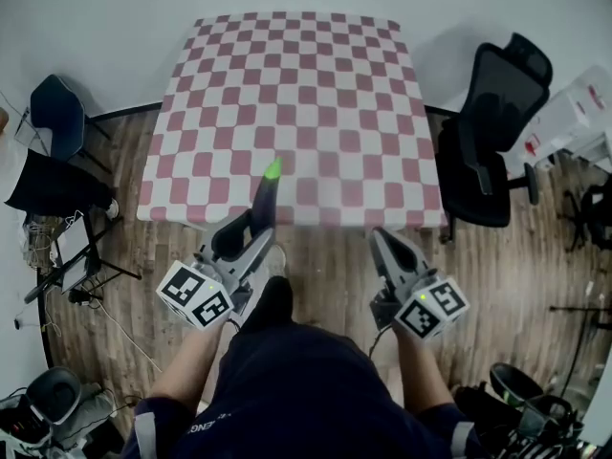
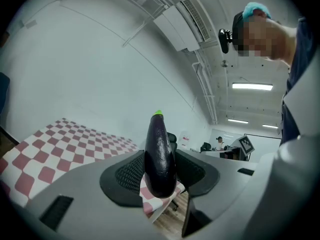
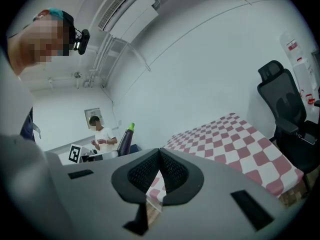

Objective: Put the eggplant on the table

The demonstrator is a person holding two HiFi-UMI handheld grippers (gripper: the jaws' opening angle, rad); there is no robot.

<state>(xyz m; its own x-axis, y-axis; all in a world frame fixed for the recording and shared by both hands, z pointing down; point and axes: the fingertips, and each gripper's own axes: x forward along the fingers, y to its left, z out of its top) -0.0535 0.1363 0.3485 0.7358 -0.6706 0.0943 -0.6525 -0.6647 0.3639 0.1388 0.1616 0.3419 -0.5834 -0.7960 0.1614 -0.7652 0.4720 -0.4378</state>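
Observation:
A dark purple eggplant [image 1: 265, 195] with a green tip stands upright in my left gripper [image 1: 258, 222], which is shut on its lower part just before the near edge of the red-and-white checkered table [image 1: 296, 94]. The left gripper view has the eggplant [image 2: 159, 156] between the black pads of that gripper [image 2: 160, 178], with the table [image 2: 55, 144] beyond on the left. My right gripper [image 1: 379, 237] hovers beside it over the floor; its jaws [image 3: 160, 171] are pressed together with nothing between them. From the right gripper view the eggplant [image 3: 125, 141] shows at the left, and the table [image 3: 235, 139] lies ahead.
A black office chair [image 1: 492, 132] stands at the table's right side and a dark chair [image 1: 57, 113] at its left. Stands and cables [image 1: 67, 256] crowd the wooden floor on the left. White boxes [image 1: 574, 113] sit far right. Another person [image 3: 100, 134] stands in the background.

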